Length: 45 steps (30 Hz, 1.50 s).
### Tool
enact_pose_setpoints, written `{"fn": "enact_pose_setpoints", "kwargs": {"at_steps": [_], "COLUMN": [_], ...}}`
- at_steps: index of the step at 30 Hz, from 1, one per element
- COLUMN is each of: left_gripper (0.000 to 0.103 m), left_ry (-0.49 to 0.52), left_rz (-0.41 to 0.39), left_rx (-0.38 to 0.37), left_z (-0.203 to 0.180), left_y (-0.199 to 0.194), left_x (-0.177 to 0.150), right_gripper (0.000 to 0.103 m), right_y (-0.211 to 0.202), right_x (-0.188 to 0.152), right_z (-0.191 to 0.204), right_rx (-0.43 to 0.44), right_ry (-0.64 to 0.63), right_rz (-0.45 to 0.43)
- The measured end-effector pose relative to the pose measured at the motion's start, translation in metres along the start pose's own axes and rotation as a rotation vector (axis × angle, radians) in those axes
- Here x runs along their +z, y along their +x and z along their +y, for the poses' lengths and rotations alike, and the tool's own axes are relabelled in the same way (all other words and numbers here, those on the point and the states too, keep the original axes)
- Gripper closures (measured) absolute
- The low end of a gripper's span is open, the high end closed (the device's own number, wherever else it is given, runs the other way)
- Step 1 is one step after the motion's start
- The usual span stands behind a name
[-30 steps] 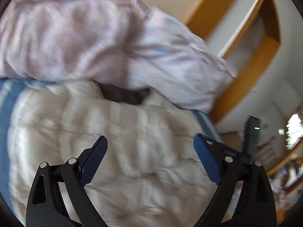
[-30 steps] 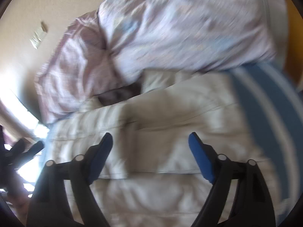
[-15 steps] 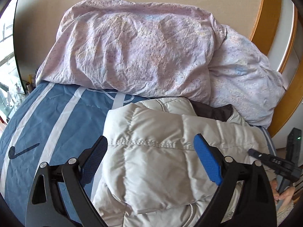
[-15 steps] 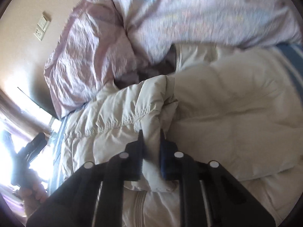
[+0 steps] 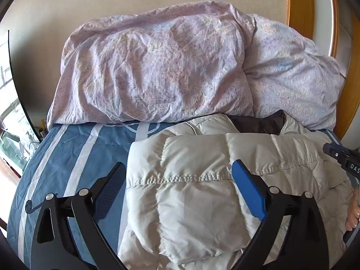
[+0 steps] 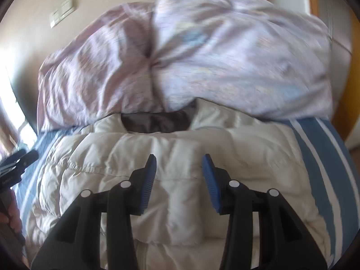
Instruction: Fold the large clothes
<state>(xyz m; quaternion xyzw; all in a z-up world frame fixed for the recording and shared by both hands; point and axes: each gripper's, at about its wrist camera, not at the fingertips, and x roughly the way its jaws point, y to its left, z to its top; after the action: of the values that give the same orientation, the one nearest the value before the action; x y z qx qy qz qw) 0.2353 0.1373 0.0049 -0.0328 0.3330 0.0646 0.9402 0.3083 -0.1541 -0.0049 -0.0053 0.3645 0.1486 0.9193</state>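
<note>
A cream quilted puffer jacket (image 5: 202, 180) with a dark lining at the collar (image 5: 258, 124) lies on the blue striped bed cover (image 5: 74, 157), its sleeve folded across the body. My left gripper (image 5: 177, 180) hangs open over the jacket's left edge, holding nothing. In the right wrist view the same jacket (image 6: 180, 148) fills the middle. My right gripper (image 6: 178, 168) hovers over its chest, jaws opening and apart, with no fabric pinched between the blue pads.
Two crumpled lilac pillows (image 5: 153, 67) lie against the beige wall behind the jacket's collar. A wooden frame (image 5: 299, 6) stands at the right. The other gripper and a hand (image 5: 353, 207) show at the right edge of the left wrist view.
Half a second ago my right gripper was shut on a fold of the jacket; it has let go and the fold lies flat. Both views have swung towards the pillows and the left one has steadied.
</note>
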Motion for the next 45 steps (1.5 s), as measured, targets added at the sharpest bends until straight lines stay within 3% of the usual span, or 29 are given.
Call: {"fn": "enact_pose_setpoints", "kwargs": {"at_steps": [4,10,17,23,26,31,35,39,45], "left_gripper": [0.007,0.007,0.005,0.001,0.001,0.001,0.001,0.001,0.001], "left_ry": [0.035,0.084,0.044,0.012,0.021,0.009,0.038,0.121,0.127], "left_rz": [0.009,0.024,0.147,0.196,0.199,0.113,0.059,0.071,0.135], "left_rx": [0.027,0.089,0.082,0.079,0.086,0.017,0.005,0.068,0.077], "left_z": [-0.013,-0.023,-0.013,-0.009,-0.01,0.003,0.008,0.003,0.002], "left_y": [0.015,0.039,0.081,0.104,0.1,0.056,0.03,0.036,0.054], "left_x": [-0.001,-0.006,-0.024,-0.03,-0.031,-0.033,-0.041,-0.051,-0.059], "right_gripper": [0.061,0.061,0.061,0.061,0.061,0.061,0.061,0.061,0.06], "right_y": [0.021,0.053,0.083,0.092,0.086,0.032,0.006,0.016,0.045], "right_x": [0.008,0.004,-0.018,-0.026,-0.023,-0.018,-0.029,-0.043,-0.059], "right_z": [0.023,0.028,0.031,0.031,0.031,0.007,0.015,0.032,0.033], "right_rx": [-0.003,-0.052,-0.113,-0.119,-0.12,0.003,0.016,-0.033,-0.064], "right_ry": [-0.099,-0.139,-0.21,-0.213,-0.221,-0.083,-0.146,-0.256,-0.294], "right_rz": [-0.008,0.061,0.136,0.116,0.116,0.059,0.04,0.081,0.152]}}
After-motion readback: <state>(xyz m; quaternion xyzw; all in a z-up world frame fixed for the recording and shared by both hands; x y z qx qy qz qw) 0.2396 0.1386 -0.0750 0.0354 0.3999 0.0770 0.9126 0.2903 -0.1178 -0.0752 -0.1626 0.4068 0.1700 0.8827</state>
